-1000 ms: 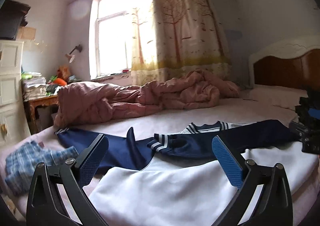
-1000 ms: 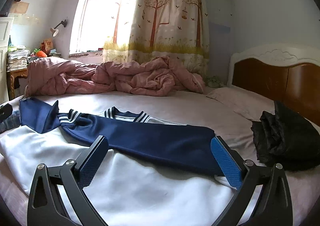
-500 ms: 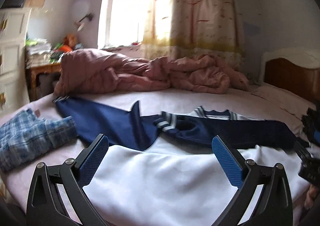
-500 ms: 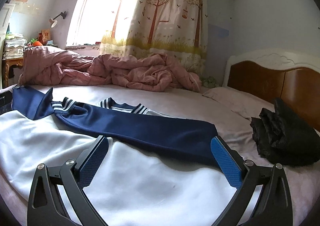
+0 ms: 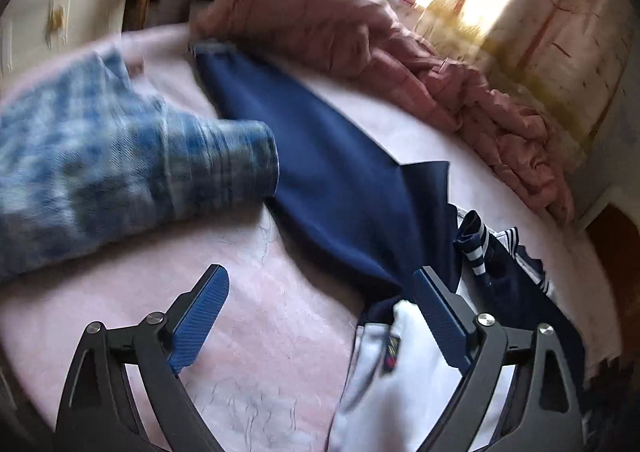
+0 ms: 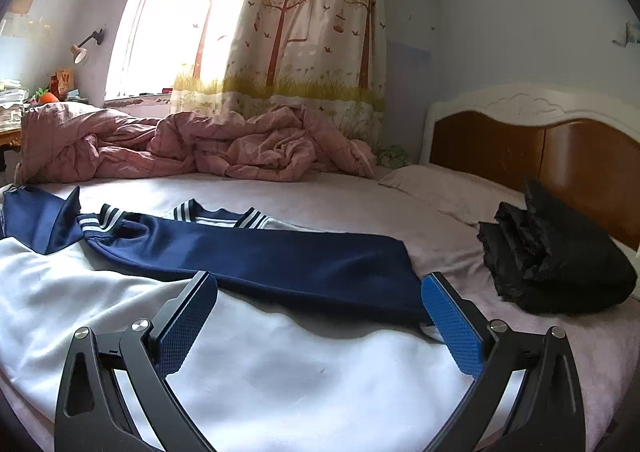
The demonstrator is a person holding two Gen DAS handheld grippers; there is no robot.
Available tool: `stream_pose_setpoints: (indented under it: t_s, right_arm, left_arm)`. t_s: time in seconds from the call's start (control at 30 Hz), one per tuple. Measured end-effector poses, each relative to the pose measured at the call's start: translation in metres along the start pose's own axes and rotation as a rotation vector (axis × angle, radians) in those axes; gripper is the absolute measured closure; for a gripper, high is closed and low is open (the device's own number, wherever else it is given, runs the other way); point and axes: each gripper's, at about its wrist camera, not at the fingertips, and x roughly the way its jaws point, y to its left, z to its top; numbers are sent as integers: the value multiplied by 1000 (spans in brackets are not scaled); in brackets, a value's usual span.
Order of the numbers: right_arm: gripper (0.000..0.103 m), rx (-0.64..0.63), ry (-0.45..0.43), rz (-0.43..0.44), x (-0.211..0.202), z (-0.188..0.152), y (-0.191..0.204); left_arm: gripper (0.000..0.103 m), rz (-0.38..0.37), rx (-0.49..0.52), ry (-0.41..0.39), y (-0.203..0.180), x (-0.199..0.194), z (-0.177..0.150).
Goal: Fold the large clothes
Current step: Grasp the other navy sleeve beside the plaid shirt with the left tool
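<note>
A white top with navy sleeves (image 6: 248, 364) lies flat on the pink bed sheet (image 6: 344, 196). Its right navy sleeve (image 6: 288, 260) is folded across the chest, with the striped cuff (image 6: 100, 221) at the left. The left navy sleeve (image 5: 320, 172) stretches out over the sheet. My left gripper (image 5: 320, 296) is open and tilted down over the sheet beside the top's left edge, where the white body (image 5: 380, 384) meets the sleeve. My right gripper (image 6: 320, 304) is open and empty, low over the white body in front of the folded sleeve.
A blue plaid garment (image 5: 100, 172) lies close to the left of the left sleeve. A crumpled pink quilt (image 6: 192, 148) fills the far side of the bed. A black folded garment (image 6: 556, 252) sits near the wooden headboard (image 6: 540, 148). A white cabinet (image 5: 52, 0) stands beyond the bed.
My left gripper has swung left and pitched down, close to the left sleeve and the plaid garment; the view is blurred. My right gripper has hardly moved. Both jaws stay open.
</note>
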Motion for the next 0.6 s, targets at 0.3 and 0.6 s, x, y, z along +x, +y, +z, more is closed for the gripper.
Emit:
stream_pose_setpoints:
  t_s: [0.3, 0.6]
  right_arm:
    - [0, 2, -12, -2, -4, -2, -2]
    - [0, 0, 12, -3, -1, -1, -5]
  left_arm:
    - [18, 17, 14, 156, 5, 68, 42]
    - [31, -48, -54, 209, 29, 85, 49]
